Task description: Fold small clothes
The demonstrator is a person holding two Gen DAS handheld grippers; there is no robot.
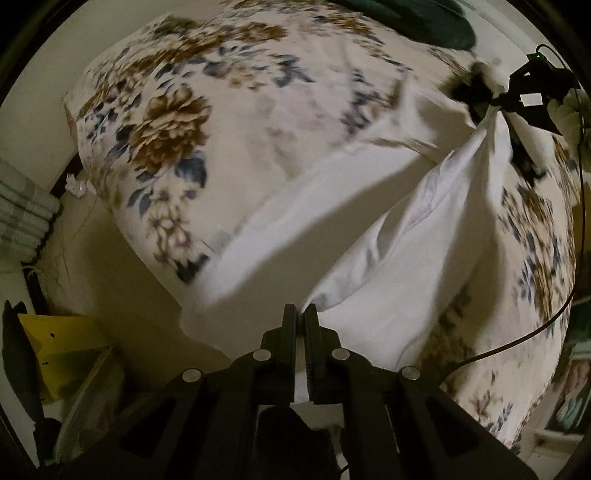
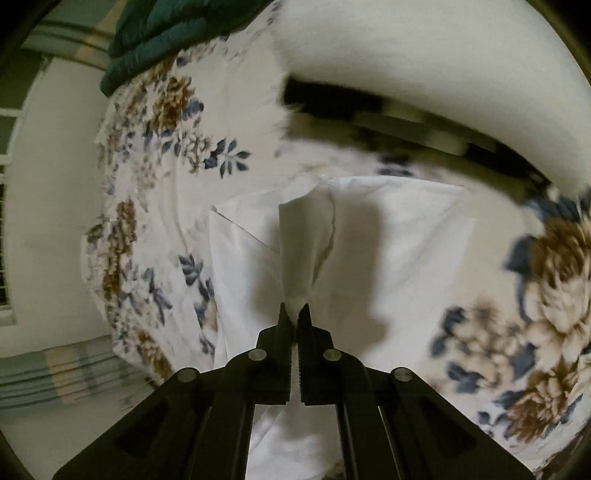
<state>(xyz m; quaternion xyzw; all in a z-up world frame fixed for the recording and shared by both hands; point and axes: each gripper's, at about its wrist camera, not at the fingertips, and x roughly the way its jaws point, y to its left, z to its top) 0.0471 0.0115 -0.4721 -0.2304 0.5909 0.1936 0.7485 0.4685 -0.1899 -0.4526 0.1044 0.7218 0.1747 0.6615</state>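
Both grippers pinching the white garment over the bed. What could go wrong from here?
1. The right gripper holds only a thin peak of the white garment at its fingertips, so a pull may slip it out.
2. The left gripper also grips just an edge; the cloth spans slack to the right gripper, so the fold may land uneven.
3. A black cable trails across the floral bedsheet beside the cloth and might snag.

white garment (image 1: 424, 236): smooth matt cloth, pinched ahead of both grippers | bedsheet (image 1: 177, 122): matt flower-printed cloth under it | left gripper (image 1: 300, 312), right gripper (image 2: 294, 312): matt black plastic, ridged pads, shiny metal pins | quilt (image 2: 155, 33): dark green padded cloth
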